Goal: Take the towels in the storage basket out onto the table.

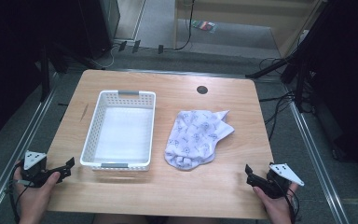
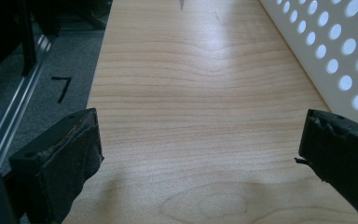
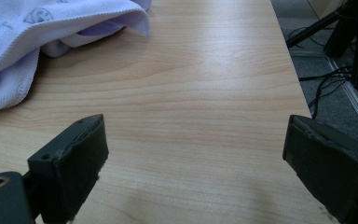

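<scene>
At the bottom left of the high view, the person's left hand (image 1: pixel 33 196) holds the left gripper (image 1: pixel 68 168) just above the near edge of the table (image 1: pixel 214 186). Its jaws are spread wide with nothing between them; in the left gripper view they stand at the two lower corners of the frame over bare wood. At the bottom right of the high view, the right hand (image 1: pixel 275 205) holds the right gripper (image 1: pixel 251 175), also low over the near edge. Its jaws too are spread apart and hold nothing, and in the right gripper view they frame bare tabletop.

Farther in, left of centre in the high view, a white basket (image 1: pixel 89 135) with holed walls sits on the table, its near end just beyond the left gripper. One holed wall runs along the upper right of the left gripper view. To the basket's right, near the middle of the frame, lies a crumpled pale cloth (image 1: pixel 193 137) with a small printed pattern, apart from the basket and well apart from the right gripper. It shows at the upper left of the right gripper view.
</scene>
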A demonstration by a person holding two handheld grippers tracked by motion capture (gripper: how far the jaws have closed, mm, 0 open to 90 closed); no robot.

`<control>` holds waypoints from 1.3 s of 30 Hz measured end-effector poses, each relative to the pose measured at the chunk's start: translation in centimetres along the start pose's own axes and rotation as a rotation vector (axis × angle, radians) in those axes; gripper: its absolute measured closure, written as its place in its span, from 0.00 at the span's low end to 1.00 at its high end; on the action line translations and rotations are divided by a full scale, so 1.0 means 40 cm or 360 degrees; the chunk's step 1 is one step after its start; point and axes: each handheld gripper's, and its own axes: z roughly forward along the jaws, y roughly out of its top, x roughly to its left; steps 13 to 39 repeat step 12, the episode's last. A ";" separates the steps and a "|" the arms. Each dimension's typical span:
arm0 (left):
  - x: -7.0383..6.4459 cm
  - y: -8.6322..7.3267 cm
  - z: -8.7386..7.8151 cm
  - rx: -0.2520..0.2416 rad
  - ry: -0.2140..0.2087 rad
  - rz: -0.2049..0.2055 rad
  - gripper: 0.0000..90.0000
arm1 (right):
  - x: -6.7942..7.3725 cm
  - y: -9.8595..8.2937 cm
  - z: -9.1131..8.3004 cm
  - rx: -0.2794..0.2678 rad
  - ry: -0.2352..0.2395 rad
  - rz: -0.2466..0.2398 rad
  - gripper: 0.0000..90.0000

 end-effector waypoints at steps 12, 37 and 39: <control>0.001 0.000 0.001 0.0006 -0.0001 -0.0007 0.00 | 0.000 0.000 0.000 -0.0001 0.0000 -0.0001 0.07; 0.001 0.000 0.001 0.0006 -0.0001 -0.0007 0.00 | 0.000 0.000 0.000 -0.0001 0.0000 -0.0001 0.07; 0.001 0.000 0.001 0.0006 -0.0001 -0.0007 0.00 | 0.000 0.000 0.000 -0.0001 0.0000 -0.0001 0.07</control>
